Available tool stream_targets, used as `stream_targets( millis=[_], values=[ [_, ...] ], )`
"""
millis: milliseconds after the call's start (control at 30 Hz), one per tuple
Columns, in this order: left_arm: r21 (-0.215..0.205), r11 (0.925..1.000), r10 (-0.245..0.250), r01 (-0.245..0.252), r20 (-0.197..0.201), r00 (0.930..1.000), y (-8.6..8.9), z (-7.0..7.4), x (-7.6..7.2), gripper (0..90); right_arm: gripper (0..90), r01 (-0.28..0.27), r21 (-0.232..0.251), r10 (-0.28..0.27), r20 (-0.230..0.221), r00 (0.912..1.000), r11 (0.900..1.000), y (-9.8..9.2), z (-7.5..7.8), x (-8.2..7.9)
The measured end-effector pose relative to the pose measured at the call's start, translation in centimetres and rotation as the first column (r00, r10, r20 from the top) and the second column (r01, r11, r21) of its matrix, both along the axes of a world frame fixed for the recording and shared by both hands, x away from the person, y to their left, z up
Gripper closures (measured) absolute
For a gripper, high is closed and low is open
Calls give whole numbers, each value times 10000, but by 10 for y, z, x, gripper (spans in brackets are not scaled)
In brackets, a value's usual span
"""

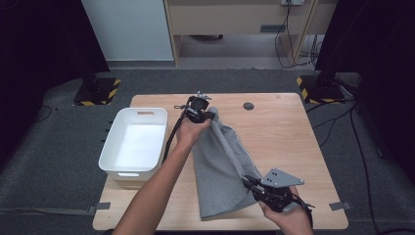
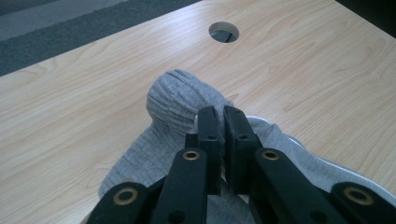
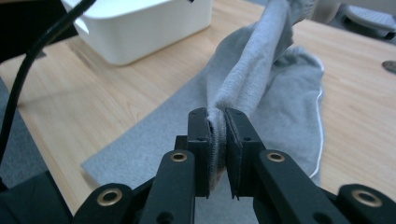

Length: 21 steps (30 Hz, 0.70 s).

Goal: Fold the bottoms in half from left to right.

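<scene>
Both tongs are clamped on the same grey garment [image 1: 220, 171], so nothing is loose at either end. Going left to right with the white bin [image 1: 133, 142] as the marker: the bin sits on the left part of the wooden table [image 1: 279, 132], and the left gripper [image 1: 208, 117] hangs just off the bin's far right corner, jaws pinched shut on a bunched, ribbed bit of the cloth. In the left gripper view the pads are nearly together, with the grey knit [image 2: 175, 100] bulging out past the tips and a round hole in the tabletop [image 2: 223, 31] farther on. From there the fabric runs as a taut twisted band down and away from the bin to the right gripper [image 1: 252, 183], which is well to the right of the bin and closer to the near edge. The right gripper view has its jaws squeezed on a fold of the cloth [image 3: 247, 79], with the bin [image 3: 140, 28] in the background. The rest of the garment lies flat on the table, right of the bin, reaching toward the near edge.
</scene>
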<state>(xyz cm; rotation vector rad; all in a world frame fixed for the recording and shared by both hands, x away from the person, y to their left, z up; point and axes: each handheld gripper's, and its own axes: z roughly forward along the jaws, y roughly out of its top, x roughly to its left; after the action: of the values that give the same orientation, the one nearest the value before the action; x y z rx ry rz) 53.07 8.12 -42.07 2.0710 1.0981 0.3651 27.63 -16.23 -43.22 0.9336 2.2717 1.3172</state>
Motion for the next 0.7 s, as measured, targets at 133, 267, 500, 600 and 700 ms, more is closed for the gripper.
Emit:
stream_targets(
  millis=[133,267,500,600,700],
  values=[
    [-68,10000,-25,25,22,10000,-2,-6,-2,864,815,69,-152,-70,-87,9999,9999,-1,-6,1],
    [-151,9999,-35,36,38,10000,-3,-8,-3,863,814,154,-138,-155,-123,9998,9998,-4,-8,3],
    [-279,9996,-89,92,99,9999,-9,-8,-6,863,814,235,-189,-239,-199,9995,9995,-6,-13,4],
    [-287,9995,-159,162,111,9998,-14,-9,-9,863,814,335,-163,-339,-240,9991,9993,-9,-14,6],
    [-380,9991,-197,203,162,9997,-19,-9,-12,862,813,393,-153,-397,-262,9989,9991,-11,-15,7]
  ],
)
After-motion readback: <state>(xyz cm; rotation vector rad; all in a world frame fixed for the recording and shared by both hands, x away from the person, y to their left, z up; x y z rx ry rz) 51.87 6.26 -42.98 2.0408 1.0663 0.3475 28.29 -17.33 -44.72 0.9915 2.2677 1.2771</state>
